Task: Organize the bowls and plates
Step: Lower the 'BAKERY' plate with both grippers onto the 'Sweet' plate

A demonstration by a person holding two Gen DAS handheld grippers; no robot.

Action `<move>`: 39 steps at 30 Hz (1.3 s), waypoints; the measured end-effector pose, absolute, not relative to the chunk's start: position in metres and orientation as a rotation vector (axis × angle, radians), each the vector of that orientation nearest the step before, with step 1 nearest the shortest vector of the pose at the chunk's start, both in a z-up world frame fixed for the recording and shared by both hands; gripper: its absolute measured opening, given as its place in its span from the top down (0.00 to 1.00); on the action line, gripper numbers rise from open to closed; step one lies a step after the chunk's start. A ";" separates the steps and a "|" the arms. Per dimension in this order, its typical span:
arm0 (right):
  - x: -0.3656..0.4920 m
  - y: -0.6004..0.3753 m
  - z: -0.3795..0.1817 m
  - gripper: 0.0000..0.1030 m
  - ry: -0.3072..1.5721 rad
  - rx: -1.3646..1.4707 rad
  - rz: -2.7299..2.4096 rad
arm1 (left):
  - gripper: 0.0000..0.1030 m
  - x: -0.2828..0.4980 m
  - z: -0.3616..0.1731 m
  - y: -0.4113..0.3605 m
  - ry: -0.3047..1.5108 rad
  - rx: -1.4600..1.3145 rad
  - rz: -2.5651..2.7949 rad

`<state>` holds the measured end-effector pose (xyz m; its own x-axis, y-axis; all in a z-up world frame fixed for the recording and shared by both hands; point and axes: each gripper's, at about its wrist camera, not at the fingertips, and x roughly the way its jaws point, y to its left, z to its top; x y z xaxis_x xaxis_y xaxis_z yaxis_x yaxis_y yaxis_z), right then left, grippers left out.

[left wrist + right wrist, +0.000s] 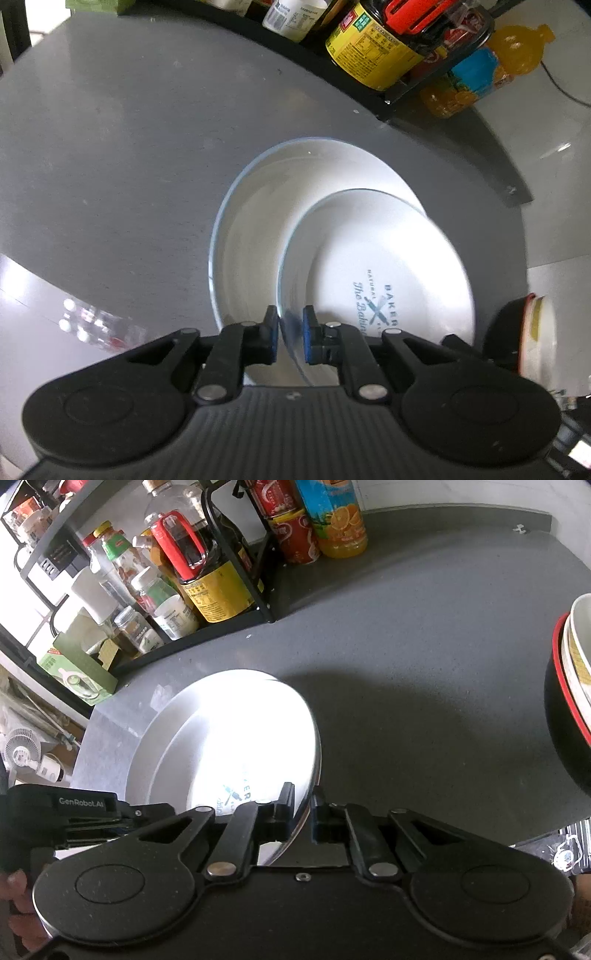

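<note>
Two white plates lie on the dark grey counter (110, 147). The larger plate (251, 229) is underneath. A smaller plate with a blue bakery logo (388, 258) rests tilted in it. My left gripper (290, 334) is shut on the smaller plate's near rim, one blue pad on each side. In the right wrist view the plates (236, 731) are washed out by glare. My right gripper (303, 814) is shut on the plate's right rim. The left gripper's body (74, 808) shows at the far left.
A black bowl with a red rim (561, 716) holds a white bowl (580, 635) at the right; the pair (532, 332) also shows beside the plates. A black rack of sauce bottles and jars (207, 583) lines the back, with an orange juice bottle (336, 520) beside it.
</note>
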<state>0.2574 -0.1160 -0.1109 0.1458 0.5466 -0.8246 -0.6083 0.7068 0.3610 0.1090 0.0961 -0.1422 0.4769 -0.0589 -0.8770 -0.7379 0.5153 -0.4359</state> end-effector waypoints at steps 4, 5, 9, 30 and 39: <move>0.258 -0.113 -0.111 0.93 1.154 -0.081 0.830 | 0.88 0.107 -0.126 0.103 0.985 -0.941 0.525; 0.258 -0.113 -0.112 0.93 1.150 -0.087 0.832 | 0.87 0.107 -0.122 0.106 0.984 -0.936 0.527; 0.258 -0.112 -0.113 0.93 1.153 -0.093 0.830 | 0.79 0.109 -0.108 0.110 0.977 -0.881 0.553; 0.258 -0.099 -0.119 0.91 1.164 -0.156 0.833 | 0.58 0.112 -0.139 0.119 1.010 -0.897 0.606; 0.258 -0.086 -0.127 0.74 1.176 -0.227 0.797 | 0.64 0.111 -0.143 0.121 0.990 -0.910 0.599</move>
